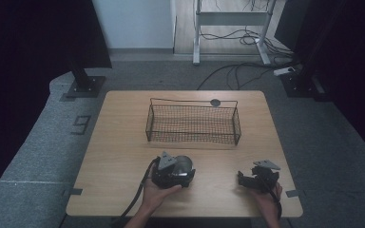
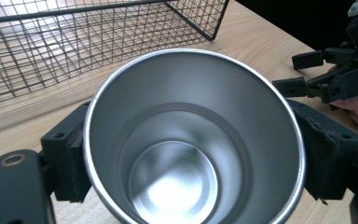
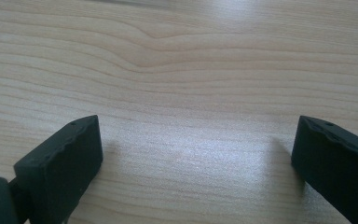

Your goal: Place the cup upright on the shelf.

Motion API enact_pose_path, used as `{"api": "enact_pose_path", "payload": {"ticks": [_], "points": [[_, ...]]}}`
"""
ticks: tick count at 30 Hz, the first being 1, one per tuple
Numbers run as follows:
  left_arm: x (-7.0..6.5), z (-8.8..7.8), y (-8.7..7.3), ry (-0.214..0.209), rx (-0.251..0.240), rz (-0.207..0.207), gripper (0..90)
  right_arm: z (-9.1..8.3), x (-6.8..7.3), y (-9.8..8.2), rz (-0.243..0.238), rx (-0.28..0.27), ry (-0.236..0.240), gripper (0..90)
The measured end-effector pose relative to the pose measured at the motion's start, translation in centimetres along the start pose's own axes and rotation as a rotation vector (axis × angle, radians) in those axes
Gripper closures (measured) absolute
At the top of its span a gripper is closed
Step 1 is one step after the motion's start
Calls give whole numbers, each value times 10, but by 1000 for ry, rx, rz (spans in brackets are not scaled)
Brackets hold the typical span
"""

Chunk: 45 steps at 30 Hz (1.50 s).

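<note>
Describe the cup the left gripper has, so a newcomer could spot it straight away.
On the wooden table, look in front of the black wire basket, on the person's side. There the left gripper clamps a metal cup from both sides. It is the one shiny, round, open-topped thing there.

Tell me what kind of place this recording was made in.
Probably a lab or recording room, not a home: a bare wooden table on grey carpet, dark panels on stands either side, and loose cables trailing below a desk frame behind.
</note>
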State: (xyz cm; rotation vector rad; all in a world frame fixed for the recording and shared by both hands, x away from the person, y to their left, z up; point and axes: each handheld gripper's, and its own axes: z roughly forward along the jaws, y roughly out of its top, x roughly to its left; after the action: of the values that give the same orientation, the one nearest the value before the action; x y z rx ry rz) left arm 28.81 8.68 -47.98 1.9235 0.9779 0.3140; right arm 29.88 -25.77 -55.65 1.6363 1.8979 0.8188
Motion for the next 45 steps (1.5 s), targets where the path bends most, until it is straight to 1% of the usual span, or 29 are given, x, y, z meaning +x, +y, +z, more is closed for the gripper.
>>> {"api": "enact_pose_path", "payload": {"ticks": [10, 20, 31, 45], "points": [[9, -6, 4, 16, -13, -12, 144, 0, 0, 0, 0, 0, 0, 18], [18, -7, 9, 35, -12, -22, 144, 0, 0, 0, 0, 1, -1, 18], [25, -8, 15, 43, -18, -26, 144, 0, 0, 0, 0, 1, -1, 18], [31, -6, 27, 51, -20, -26, 144, 0, 0, 0, 0, 1, -1, 18]]}}
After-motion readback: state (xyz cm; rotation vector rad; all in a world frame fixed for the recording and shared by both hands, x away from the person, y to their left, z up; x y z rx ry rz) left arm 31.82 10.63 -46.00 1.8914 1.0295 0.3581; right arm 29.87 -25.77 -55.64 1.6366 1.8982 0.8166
